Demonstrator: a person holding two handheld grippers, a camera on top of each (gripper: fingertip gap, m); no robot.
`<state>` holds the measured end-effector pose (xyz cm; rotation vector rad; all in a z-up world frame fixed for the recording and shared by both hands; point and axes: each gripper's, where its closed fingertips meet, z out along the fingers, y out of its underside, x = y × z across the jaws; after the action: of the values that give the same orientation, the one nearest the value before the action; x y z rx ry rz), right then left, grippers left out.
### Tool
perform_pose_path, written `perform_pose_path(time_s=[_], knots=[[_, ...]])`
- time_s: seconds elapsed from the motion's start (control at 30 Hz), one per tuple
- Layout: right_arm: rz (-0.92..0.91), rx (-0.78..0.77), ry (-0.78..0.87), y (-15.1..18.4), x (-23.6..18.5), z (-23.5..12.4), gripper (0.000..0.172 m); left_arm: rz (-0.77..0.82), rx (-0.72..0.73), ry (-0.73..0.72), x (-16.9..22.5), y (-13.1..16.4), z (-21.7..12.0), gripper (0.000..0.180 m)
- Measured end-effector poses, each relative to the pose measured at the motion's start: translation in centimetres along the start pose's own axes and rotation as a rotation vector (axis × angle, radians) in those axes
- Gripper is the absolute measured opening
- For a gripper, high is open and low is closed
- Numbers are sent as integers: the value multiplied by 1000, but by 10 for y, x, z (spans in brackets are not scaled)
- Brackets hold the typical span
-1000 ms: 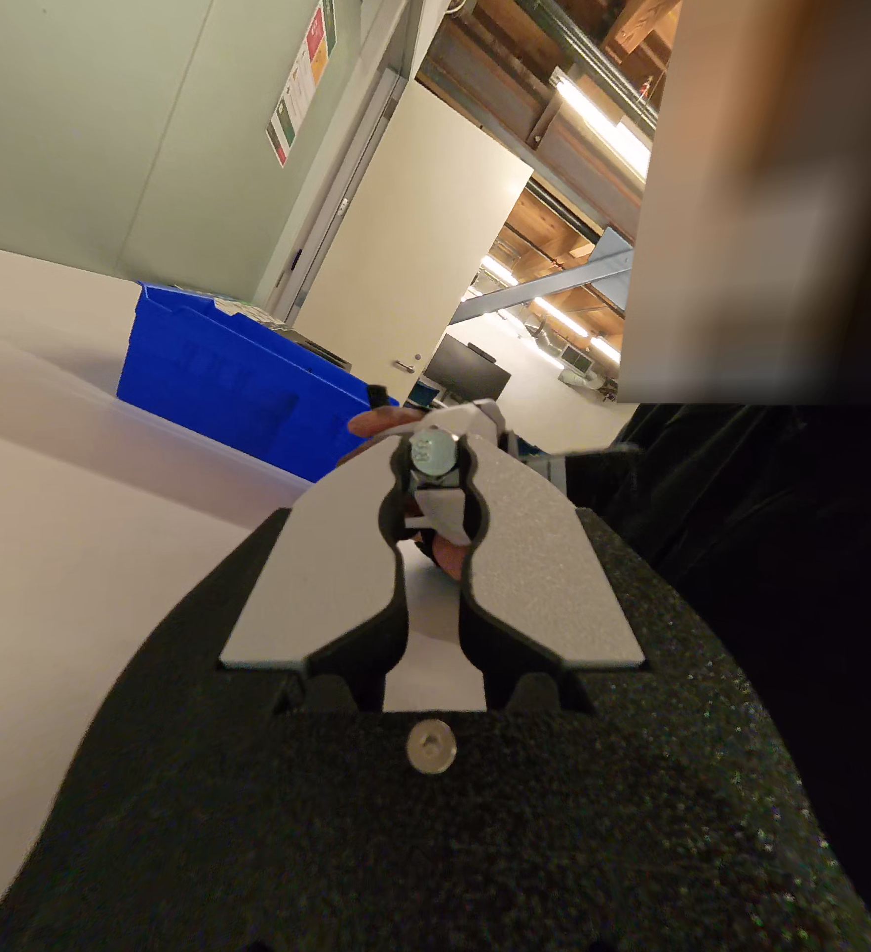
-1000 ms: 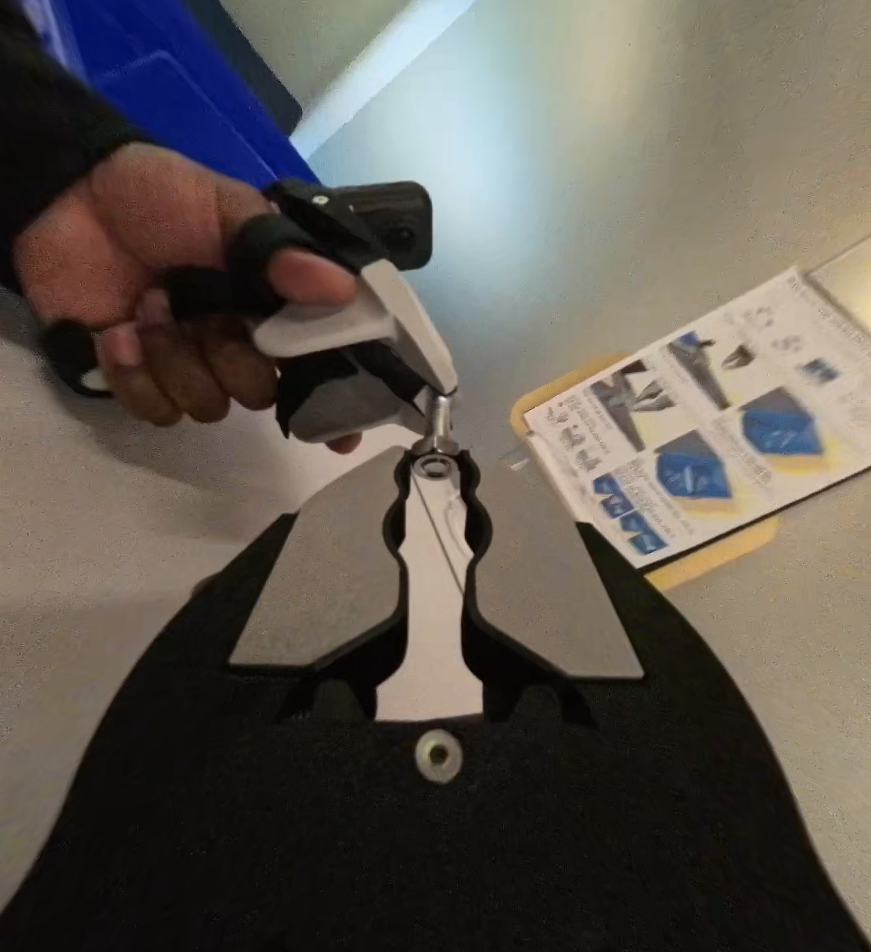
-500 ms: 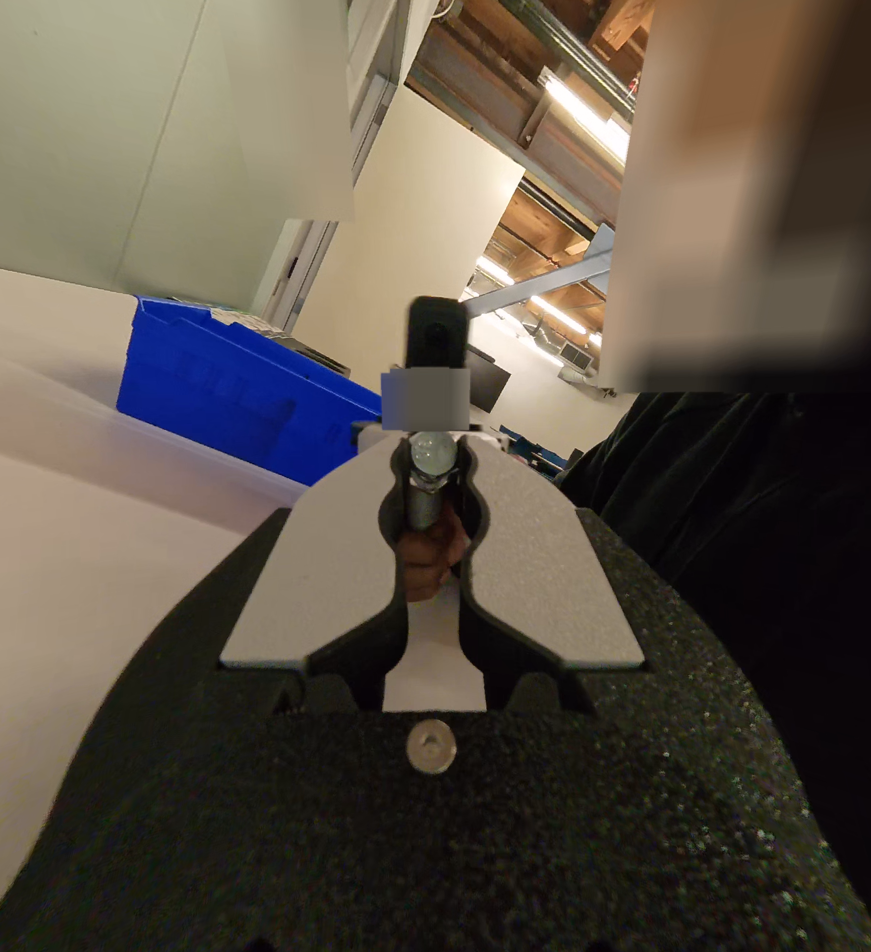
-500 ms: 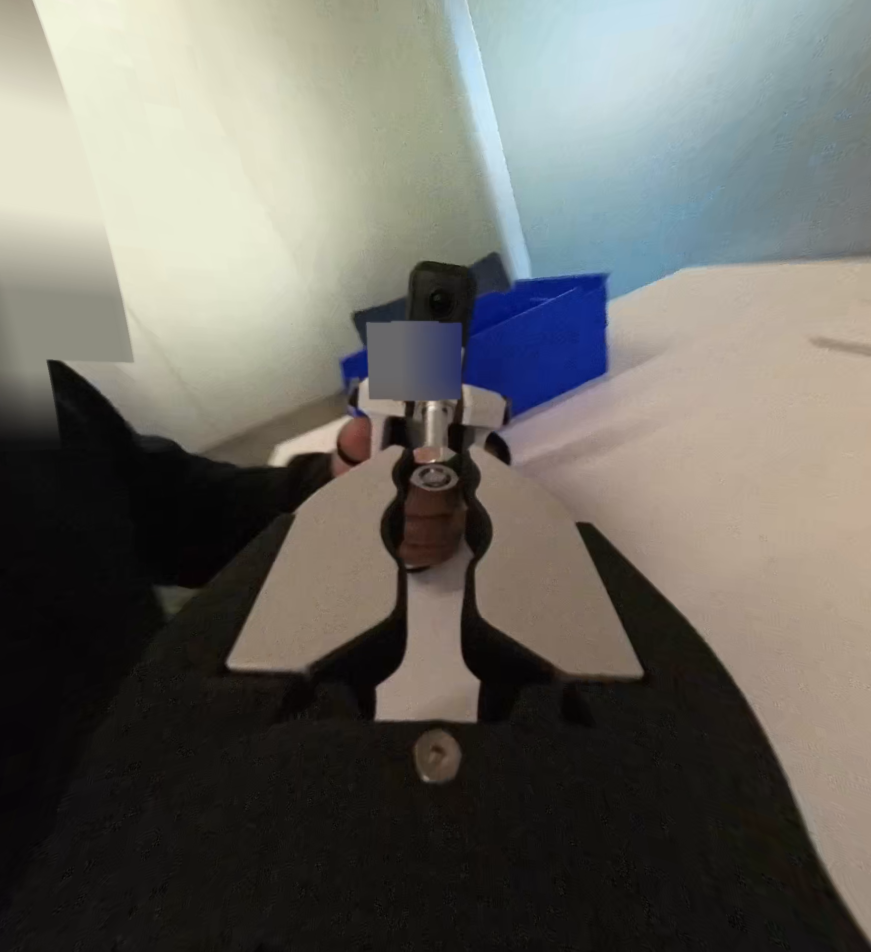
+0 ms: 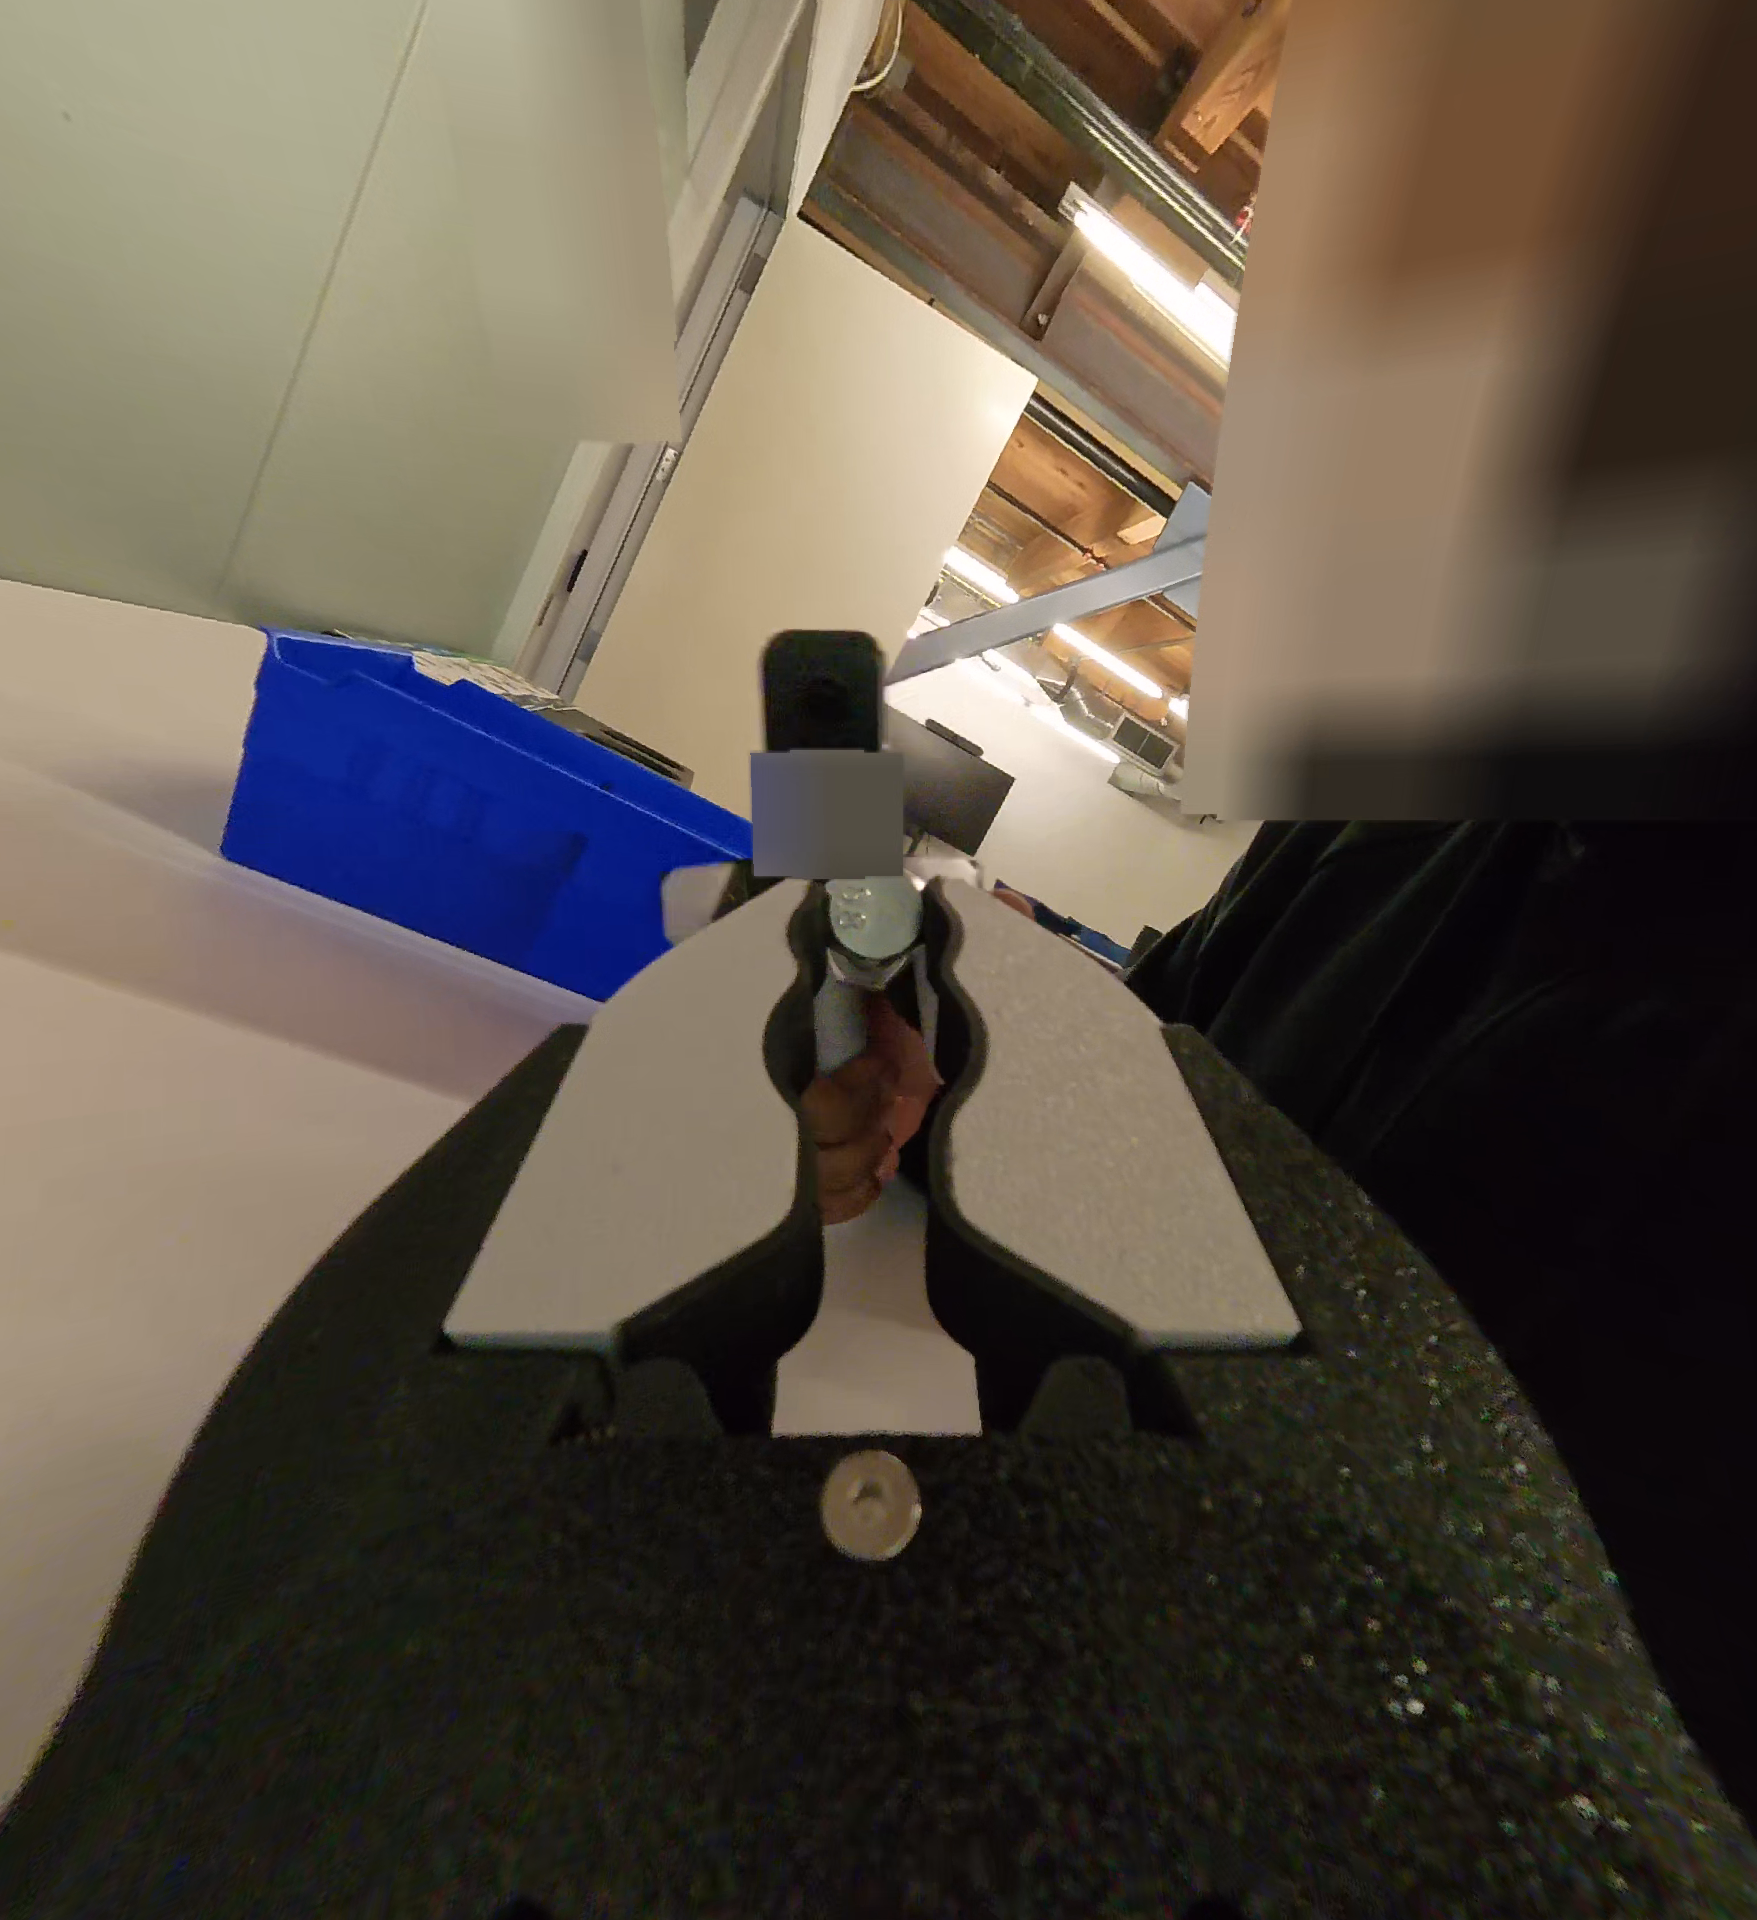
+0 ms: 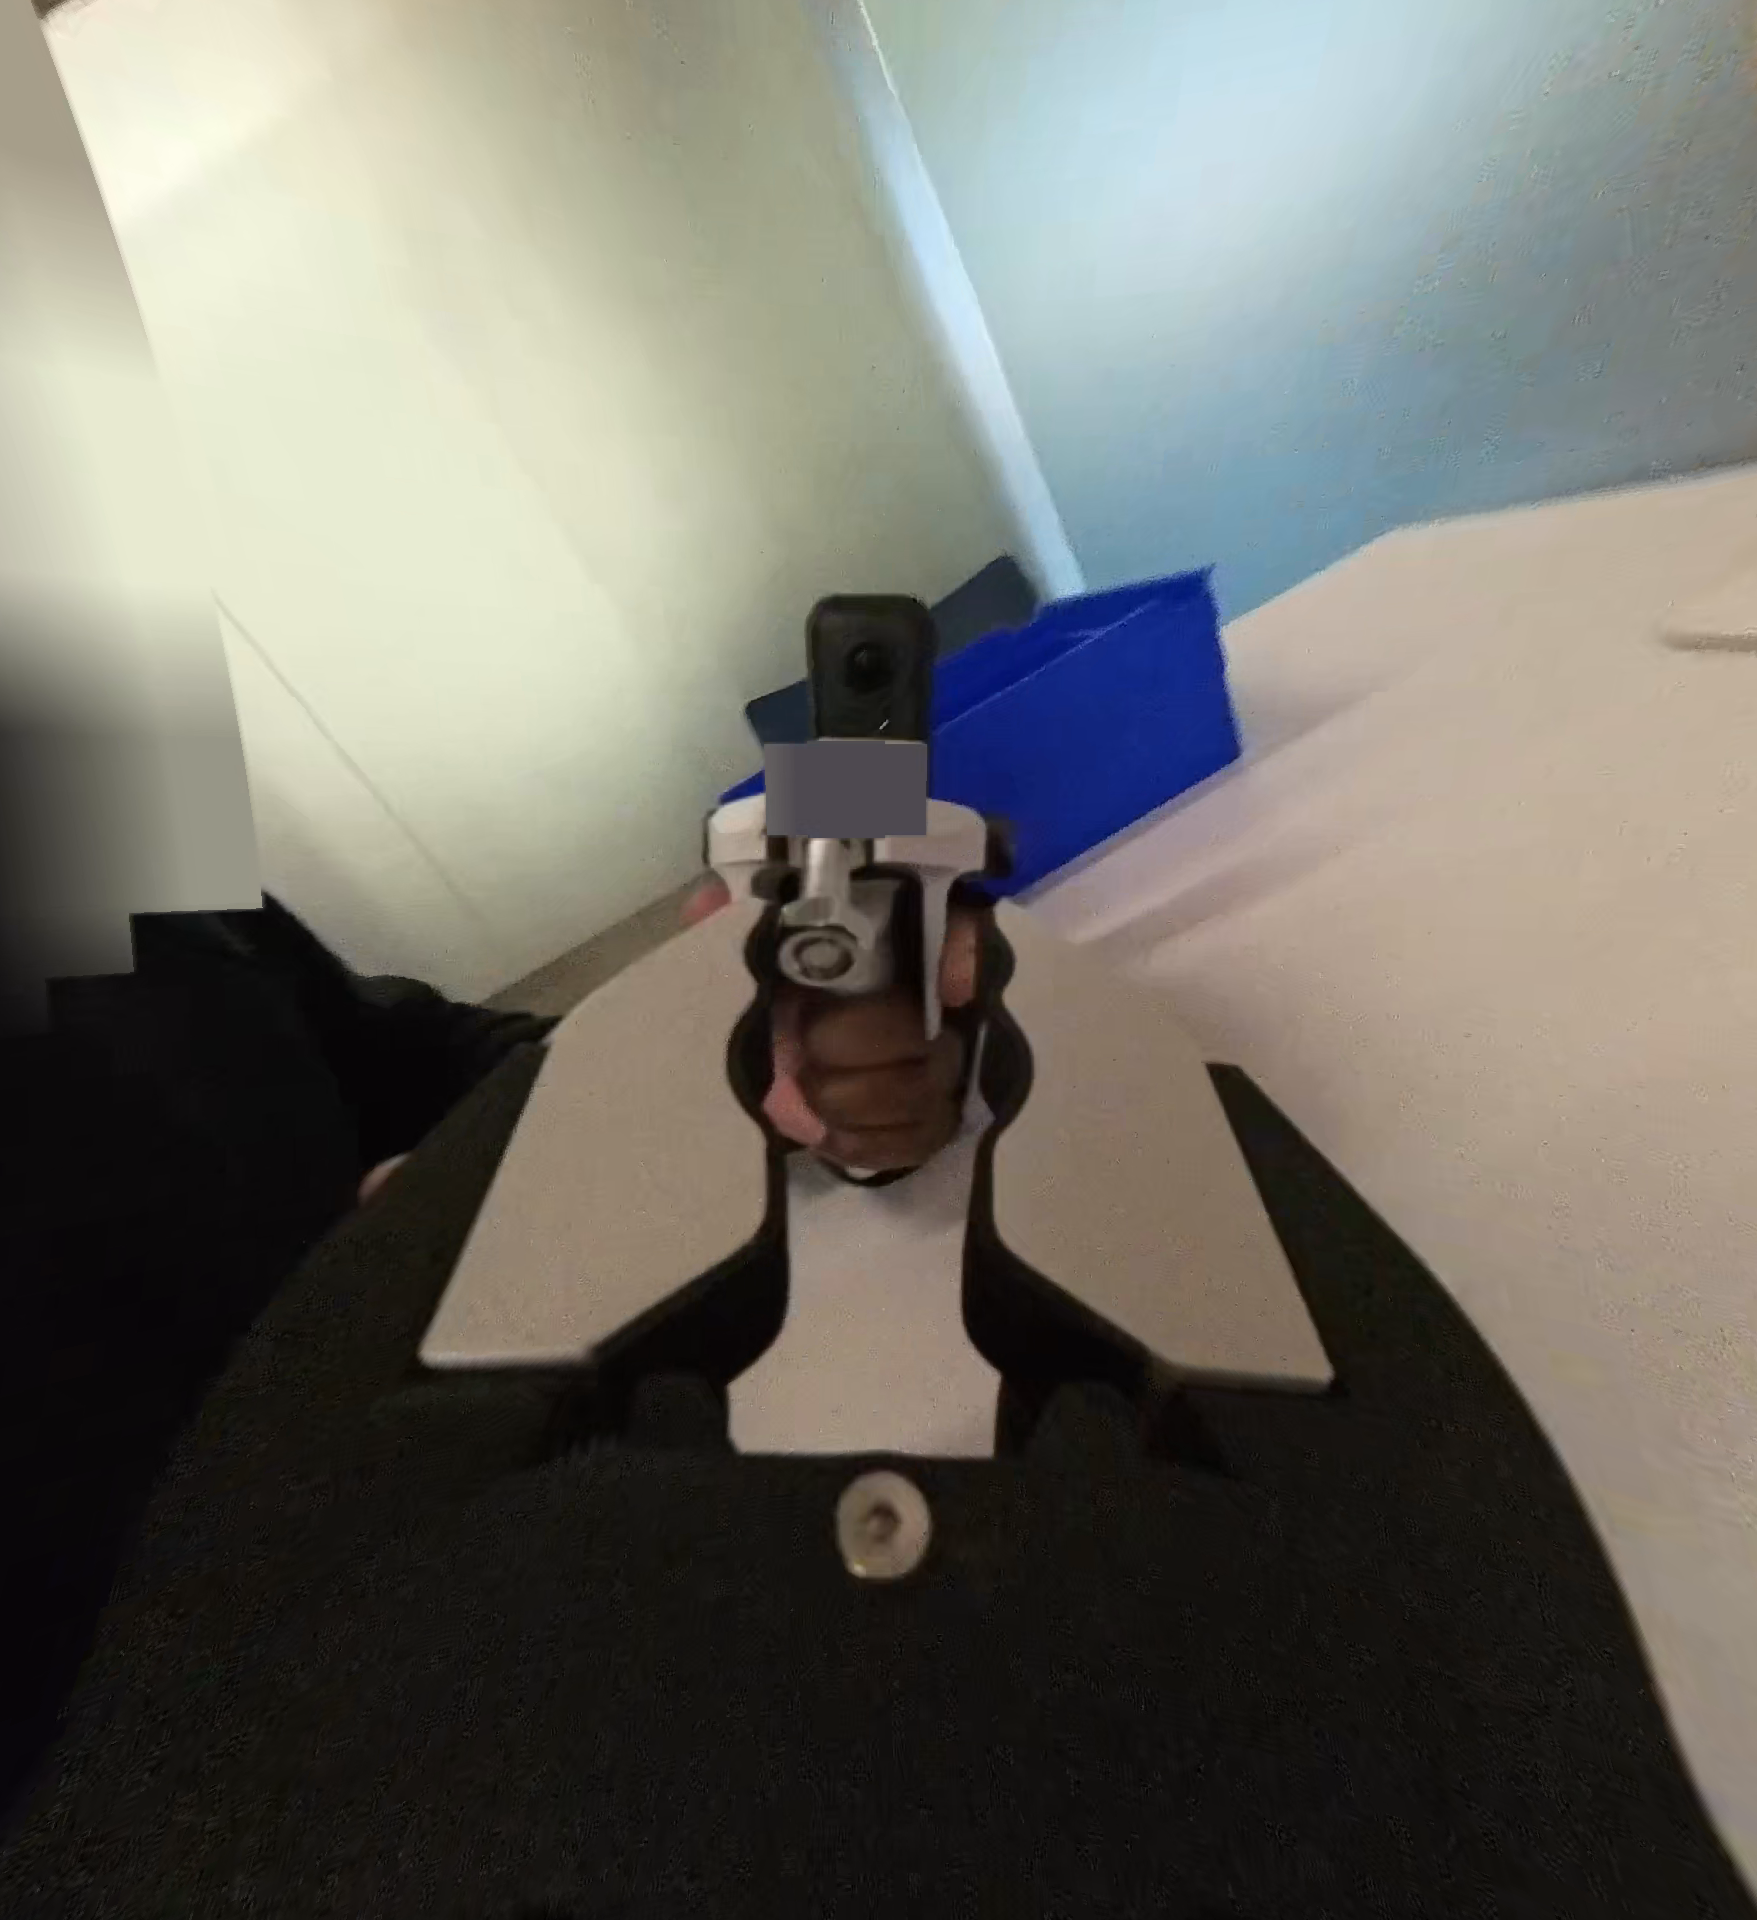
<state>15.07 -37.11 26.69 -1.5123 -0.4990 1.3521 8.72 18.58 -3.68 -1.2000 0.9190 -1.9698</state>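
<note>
My left gripper (image 5: 869, 914) is shut on the hex head of a silver bolt (image 5: 866, 925), held above the white table (image 5: 126, 1143). The bolt's shank points at the right gripper, whose black camera (image 5: 820, 707) faces me. In the right wrist view the bolt's shank (image 6: 824, 871) runs from the left gripper (image 6: 843, 883) to a silver nut (image 6: 832, 956) on its end. My right gripper (image 6: 869, 945) is open. The nut stands between its pads, and there is a gap on the nut's right side.
A blue bin (image 5: 438, 821) stands on the table behind the grippers; it also shows in the right wrist view (image 6: 1092, 717). A person's dark sleeve (image 5: 1476, 1143) fills the right side. A hand (image 6: 874, 1091) holds the left gripper. Some 65 cm of space lies between my two pairs of fingers.
My right gripper's jaws have spread apart and let go of the nut they were shut on. Earlier it swung round to face the left gripper. The left gripper keeps hold of the bolt.
</note>
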Motion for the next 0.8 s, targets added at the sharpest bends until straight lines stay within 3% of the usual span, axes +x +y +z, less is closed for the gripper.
perform_pose_path(time_s=[0.1,0.17,0.23,0.37,0.4,0.43,0.53,0.67,0.73,0.8], knots=[[24,-93,-60,16,-9,5,20,-1,-19,-2,-1,4,3,17],[-145,-104,11,16,-6,5,19,-7,-14,-8,-2,3,3,17],[-467,-94,141,10,-1,3,19,-20,-16,-24,-5,3,3,17],[-1417,-144,444,7,0,0,19,-52,-13,-18,-6,4,2,17],[-1573,-157,473,8,-2,0,20,-50,-14,-17,-7,4,3,17],[-1572,-150,459,9,-5,0,24,-47,-11,-20,-7,3,2,17],[-990,-49,332,-6,-10,-1,44,-43,18,-11,-4,-1,0,17],[-240,17,81,-10,-7,-4,42,-18,20,-3,-1,-2,-2,17],[-19,-6,-19,-3,-6,-2,37,-12,8,0,-1,-1,1,17],[61,-65,-63,9,-8,0,18,-10,-7,-7,-2,2,1,17]])
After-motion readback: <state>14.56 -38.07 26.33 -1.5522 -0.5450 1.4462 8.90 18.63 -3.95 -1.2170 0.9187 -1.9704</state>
